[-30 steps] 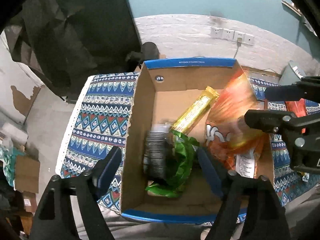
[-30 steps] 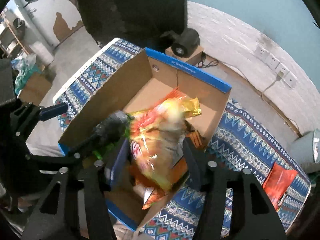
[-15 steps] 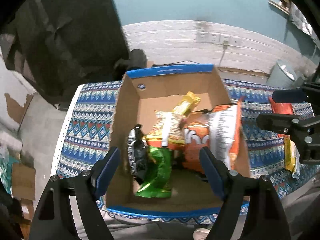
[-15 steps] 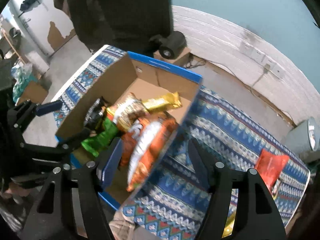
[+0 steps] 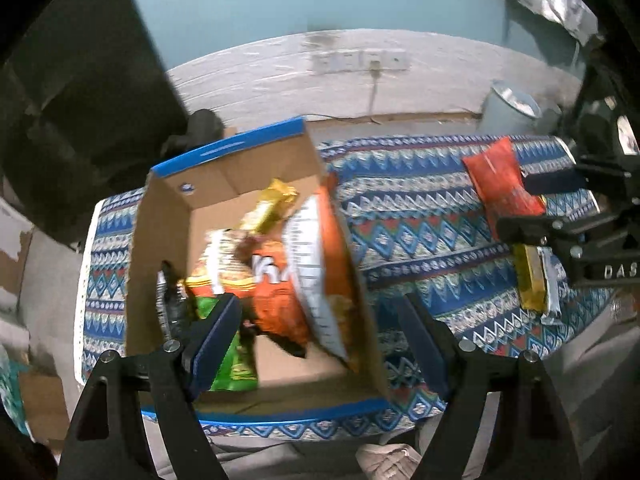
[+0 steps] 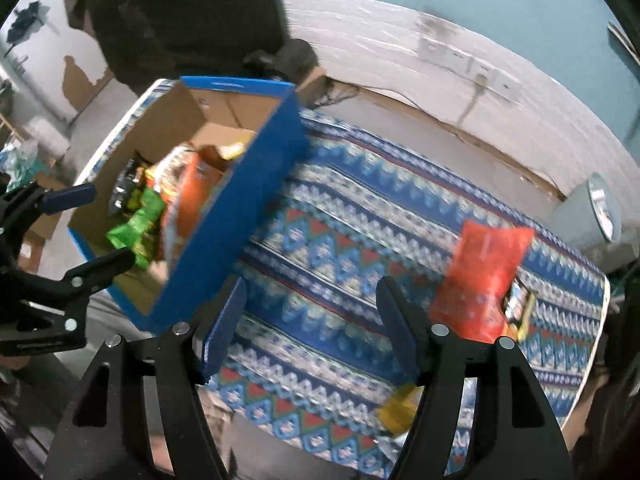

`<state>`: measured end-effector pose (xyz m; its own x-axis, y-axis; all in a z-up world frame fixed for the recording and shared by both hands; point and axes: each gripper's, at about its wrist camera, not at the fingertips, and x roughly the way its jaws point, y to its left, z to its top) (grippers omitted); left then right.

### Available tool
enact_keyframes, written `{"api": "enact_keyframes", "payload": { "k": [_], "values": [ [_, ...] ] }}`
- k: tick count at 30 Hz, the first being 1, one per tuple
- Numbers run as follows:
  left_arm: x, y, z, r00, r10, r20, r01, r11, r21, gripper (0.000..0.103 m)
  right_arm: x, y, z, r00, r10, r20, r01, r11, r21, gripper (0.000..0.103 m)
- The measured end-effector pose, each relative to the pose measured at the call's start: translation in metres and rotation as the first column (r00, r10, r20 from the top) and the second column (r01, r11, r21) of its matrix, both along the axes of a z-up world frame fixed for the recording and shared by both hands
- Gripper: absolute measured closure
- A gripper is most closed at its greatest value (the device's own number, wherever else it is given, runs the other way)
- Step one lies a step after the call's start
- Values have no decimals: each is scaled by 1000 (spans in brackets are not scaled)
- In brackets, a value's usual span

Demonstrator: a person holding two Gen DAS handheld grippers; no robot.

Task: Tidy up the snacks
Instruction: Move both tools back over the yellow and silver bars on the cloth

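Snacks (image 5: 280,264) in box (image 5: 160,216), both grippers empty

Dim, flat indoor light, no hard shadows. Heavy fisheye bend, black vignette at corners. Motion blur in both views, worst on cardboard box (image 6: 224,208) and patterned cloth (image 6: 340,248); walls soft.
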<state>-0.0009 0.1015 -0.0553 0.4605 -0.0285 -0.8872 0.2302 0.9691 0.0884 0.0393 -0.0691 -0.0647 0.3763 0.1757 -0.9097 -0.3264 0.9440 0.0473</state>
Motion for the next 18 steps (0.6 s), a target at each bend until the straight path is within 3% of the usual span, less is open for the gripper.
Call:
{"api": "enact_keyframes", "payload": {
  "k": [18],
  "values": [
    [-8, -99, -30, 983, -148, -106, 149, 989, 3, 21, -37, -116, -40, 982, -175, -67, 174, 985, -18, 34]
  ]
}}
